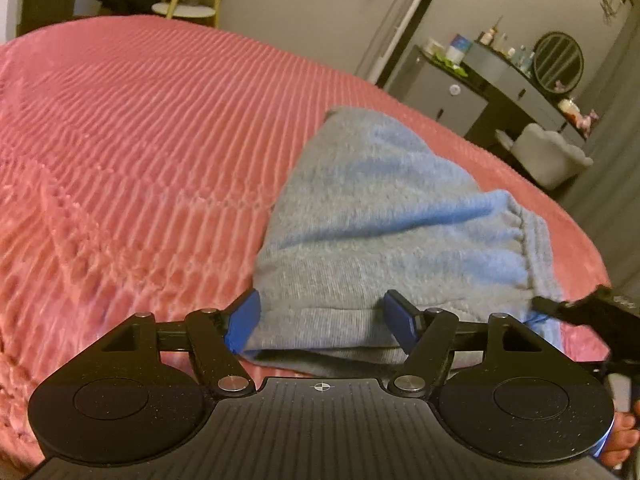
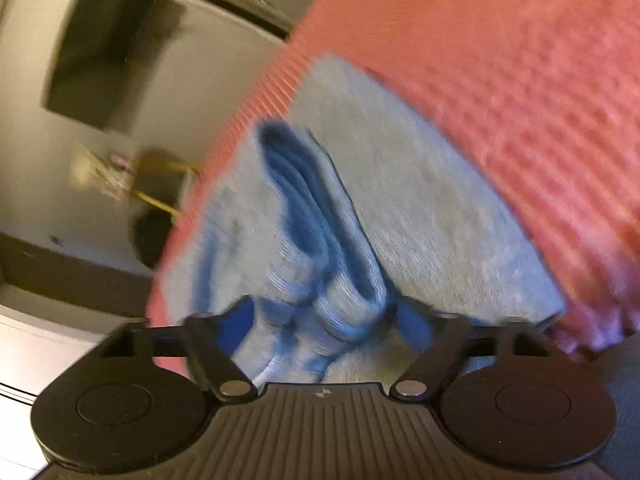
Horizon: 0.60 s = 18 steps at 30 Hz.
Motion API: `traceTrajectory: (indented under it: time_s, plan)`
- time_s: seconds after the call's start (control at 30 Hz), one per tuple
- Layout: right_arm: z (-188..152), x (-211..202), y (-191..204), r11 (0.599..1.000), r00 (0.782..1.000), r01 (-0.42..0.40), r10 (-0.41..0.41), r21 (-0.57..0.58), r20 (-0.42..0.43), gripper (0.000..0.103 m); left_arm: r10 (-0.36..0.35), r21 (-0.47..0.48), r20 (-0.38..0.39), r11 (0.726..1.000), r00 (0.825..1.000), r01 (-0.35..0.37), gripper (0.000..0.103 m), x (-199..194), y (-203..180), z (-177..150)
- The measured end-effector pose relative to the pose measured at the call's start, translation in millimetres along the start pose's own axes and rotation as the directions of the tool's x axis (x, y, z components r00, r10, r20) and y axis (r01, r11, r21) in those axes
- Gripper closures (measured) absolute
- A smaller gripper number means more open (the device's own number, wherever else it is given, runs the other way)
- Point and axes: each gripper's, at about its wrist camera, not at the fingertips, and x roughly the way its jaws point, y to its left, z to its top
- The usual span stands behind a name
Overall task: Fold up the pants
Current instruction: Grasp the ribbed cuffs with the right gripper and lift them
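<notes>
Both tools (image 1: pixel 320 320) (image 2: pixel 326 326) straddle folded pants (image 1: pixel 384 216) stretching away lengthwise.

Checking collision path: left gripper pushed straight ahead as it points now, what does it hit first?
The grey pants. The left gripper has its fingers spread either side of the near folded edge, so it likely meets that fabric at once; the pink bedspread lies beneath.

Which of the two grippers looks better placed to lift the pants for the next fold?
Probably the right gripper: its open fingers straddle a bunched ridge of the grey-blue knit pants. The left gripper only frames a flat edge.
</notes>
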Motion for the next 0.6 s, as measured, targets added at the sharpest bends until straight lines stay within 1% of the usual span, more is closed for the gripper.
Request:
traceTrajectory:
  time_s: [0.03,0.07,0.1,0.13,0.17,0.2,0.23,0.27,0.3,0.33,0.37,0.4,0.43,0.47,0.5,0.53,0.57,0.6]
  plan:
    - [-1.2,4.9,4.9,1.0,1.0,0.017,-0.018,-0.011,-0.002,0.044,-0.002,-0.016,0.004,1.0,1.0,0.002,0.03,-1.1,2.0,2.3]
    - [-2.5,5.2,12.3,0.999,0.999,0.043,-0.042,-0.031,0.021,0.046,-0.004,-0.032,0.004,0.999,1.0,0.004,0.03,-1.5,4.0,4.9]
    - [-3.7,4.0,19.7,0.997,0.997,0.052,-0.048,-0.06,0.052,0.046,-0.004,-0.048,-0.001,0.999,1.0,0.004,0.03,0.9,5.5,6.1]
    - [-4.5,3.5,23.6,0.997,0.997,0.034,-0.03,-0.069,0.07,0.045,-0.008,-0.065,-0.007,0.998,1.0,0.008,0.03,0.9,8.5,5.9]
    - [-4.0,4.6,24.4,0.998,0.998,0.0,0.004,-0.057,0.069,0.037,-0.013,-0.078,-0.014,0.997,1.0,0.011,0.03,2.9,10.6,6.3]
    - [-5.4,5.1,23.9,0.999,0.998,-0.027,0.029,-0.031,0.054,0.021,-0.014,-0.085,-0.02,0.996,1.0,0.012,0.03,8.6,10.0,7.7]
    - [-3.6,9.9,21.6,0.999,0.998,-0.052,0.052,-0.001,0.039,0.016,-0.015,-0.084,-0.026,0.996,1.0,0.013,0.03,9.9,9.8,7.9]
    - [-2.0,15.0,19.9,0.998,0.998,-0.053,0.052,0.02,0.032,0.016,-0.015,-0.074,-0.031,0.997,0.999,0.013,0.029,10.6,8.2,7.4]
    - [-1.3,21.3,20.3,0.999,0.999,-0.035,0.034,0.023,0.029,0.022,-0.012,-0.062,-0.032,0.998,0.999,0.01,0.029,10.8,6.5,6.7]
    - [-1.4,25.8,22.1,1.0,1.0,-0.009,0.008,0.017,0.03,0.032,-0.012,-0.048,-0.03,0.999,0.999,0.01,0.029,8.4,4.1,5.9]
    - [-4.0,27.1,25.5,0.999,0.999,0.035,-0.036,0.005,0.041,0.055,-0.012,-0.031,-0.033,0.999,0.999,0.011,0.028,6.9,2.2,5.1]
    - [-4.6,27.3,31.8,0.998,0.998,0.055,-0.054,-0.02,0.043,0.062,-0.006,-0.013,-0.036,1.0,0.999,0.006,0.028,5.9,0.3,4.3]
    - [-4.5,24.2,37.4,0.997,0.997,0.061,-0.059,-0.047,0.052,0.062,-0.005,0.009,-0.039,1.0,0.999,0.006,0.029,3.6,-2.4,3.1]
    - [-5.6,16.6,48.2,0.994,0.995,0.065,-0.058,-0.088,0.076,0.064,-0.019,0.03,-0.037,0.999,0.999,0.021,0.029,0.5,-5.3,1.7]
    - [-5.2,7.1,59.0,0.994,0.995,0.034,-0.024,-0.107,0.096,0.065,-0.058,0.062,-0.023,0.996,0.998,0.059,0.029,-4.9,-9.7,-0.6]
    - [-3.0,-3.0,64.9,0.996,0.993,-0.05,0.058,-0.075,0.101,0.065,-0.094,0.099,-0.018,0.99,0.995,0.095,0.029,-8.6,-15.0,-2.7]
    - [0.6,-12.0,69.0,0.986,0.981,-0.166,0.167,-0.021,0.098,0.066,-0.118,0.14,-0.021,0.983,0.993,0.12,0.028,-10.6,-21.0,-4.9]
    - [3.8,-18.3,73.1,0.968,0.963,-0.252,0.251,0.003,0.099,0.066,-0.131,0.188,-0.025,0.973,0.991,0.134,0.028,-11.0,-28.5,-8.2]
